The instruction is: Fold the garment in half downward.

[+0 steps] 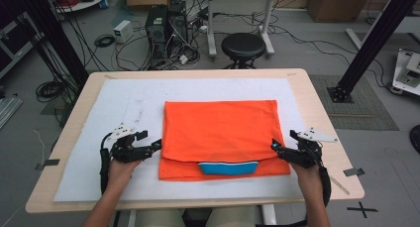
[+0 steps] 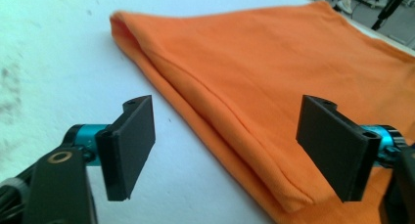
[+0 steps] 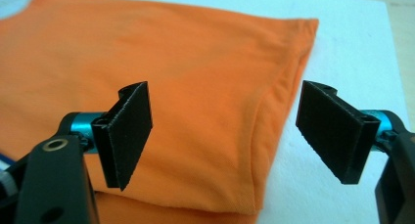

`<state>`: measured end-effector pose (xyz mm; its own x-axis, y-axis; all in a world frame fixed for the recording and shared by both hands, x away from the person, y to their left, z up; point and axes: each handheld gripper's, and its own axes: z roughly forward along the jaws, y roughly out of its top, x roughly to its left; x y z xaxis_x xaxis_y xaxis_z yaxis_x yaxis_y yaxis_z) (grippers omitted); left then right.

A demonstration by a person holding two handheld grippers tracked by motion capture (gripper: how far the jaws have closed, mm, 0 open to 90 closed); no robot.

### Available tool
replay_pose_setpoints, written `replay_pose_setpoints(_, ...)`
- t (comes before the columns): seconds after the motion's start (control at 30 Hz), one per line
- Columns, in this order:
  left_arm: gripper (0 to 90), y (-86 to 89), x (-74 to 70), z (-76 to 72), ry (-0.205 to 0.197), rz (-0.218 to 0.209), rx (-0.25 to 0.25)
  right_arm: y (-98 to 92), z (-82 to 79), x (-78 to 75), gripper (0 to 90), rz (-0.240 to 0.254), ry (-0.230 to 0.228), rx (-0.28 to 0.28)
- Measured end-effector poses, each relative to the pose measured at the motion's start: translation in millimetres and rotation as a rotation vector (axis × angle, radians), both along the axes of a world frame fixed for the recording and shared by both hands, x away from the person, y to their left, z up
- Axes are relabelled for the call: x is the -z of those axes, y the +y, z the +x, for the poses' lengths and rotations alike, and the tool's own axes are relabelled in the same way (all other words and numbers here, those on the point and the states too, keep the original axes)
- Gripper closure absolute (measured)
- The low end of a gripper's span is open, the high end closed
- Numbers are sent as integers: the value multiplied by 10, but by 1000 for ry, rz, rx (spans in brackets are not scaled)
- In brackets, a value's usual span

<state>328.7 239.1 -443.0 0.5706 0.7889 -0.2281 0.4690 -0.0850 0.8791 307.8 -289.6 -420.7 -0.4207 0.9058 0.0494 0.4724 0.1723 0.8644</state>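
Observation:
A folded orange garment (image 1: 220, 133) lies in the middle of the white mat (image 1: 99, 113), with a blue collar (image 1: 229, 167) showing at its near edge. My left gripper (image 1: 157, 145) is open at the garment's near left corner, its jaws wide apart around the folded edge (image 2: 235, 136). On the other side, my right gripper (image 1: 275, 147) is open too, straddling the near right corner of the upper layer (image 3: 244, 150). Nothing is pinched by either one.
The mat covers most of a light wooden table (image 1: 317, 108). Behind the table stand a black stool (image 1: 242, 46), computer towers (image 1: 166, 26) and tangled cables on the floor. Black frame posts (image 1: 369, 43) rise at both sides.

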Motion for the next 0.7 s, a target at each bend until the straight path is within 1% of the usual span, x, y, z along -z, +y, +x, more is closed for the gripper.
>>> replay_pose_setpoints(0.07, 233, -61, 24, 46, 39, 12, 3, 10, 19, 24, 219, -19, 15, 22)
replay_pose_setpoints(0.17, 298, -169, 39, 79, 85, 63, 6, -13, 46, 52, 219, -2, 38, 52)
replay_pose_setpoints(0.2, 321, -227, 48, 81, 99, 87, 11, -19, 49, 59, 220, 4, 47, 54)
replay_pose_setpoints(0.23, 370, -252, 54, 83, 105, 97, 16, -22, 51, 69, 220, 2, 49, 55)
replay_pose_setpoints(0.27, 396, -286, 63, 84, 117, 108, 12, -23, 50, 71, 220, -1, 50, 55)
replay_pose_setpoints(0.3, 408, -308, 73, 84, 125, 117, 14, -26, 50, 72, 220, -4, 50, 56)
replay_pose_setpoints(0.33, 422, -340, 83, 79, 135, 136, 24, -27, 50, 72, 220, -4, 50, 56)
replay_pose_setpoints(0.37, 459, -372, 83, 64, 134, 160, 27, -28, 49, 70, 220, -1, 50, 58)
replay_pose_setpoints(0.4, 464, -400, 81, 44, 129, 176, 24, -30, 50, 69, 220, -2, 48, 58)
replay_pose_setpoints(0.43, 503, -428, 85, 19, 131, 194, 25, -30, 49, 68, 220, -2, 48, 59)
replay_pose_setpoints(0.47, 549, -445, 81, 2, 121, 208, 19, -31, 49, 68, 220, -5, 49, 60)
replay_pose_setpoints(0.5, 636, -446, 81, -1, 127, 196, 31, -31, 49, 69, 220, -6, 47, 59)
replay_pose_setpoints(0.53, 719, -450, 82, -5, 136, 184, 32, -30, 48, 70, 220, -7, 47, 60)
replay_pose_setpoints(0.6, 807, -454, 76, -2, 135, 185, 23, -29, 44, 69, 220, -6, 48, 64)
replay_pose_setpoints(0.7, 827, -427, 68, 29, 139, 185, 2, -36, 37, 65, 220, -5, 43, 66)
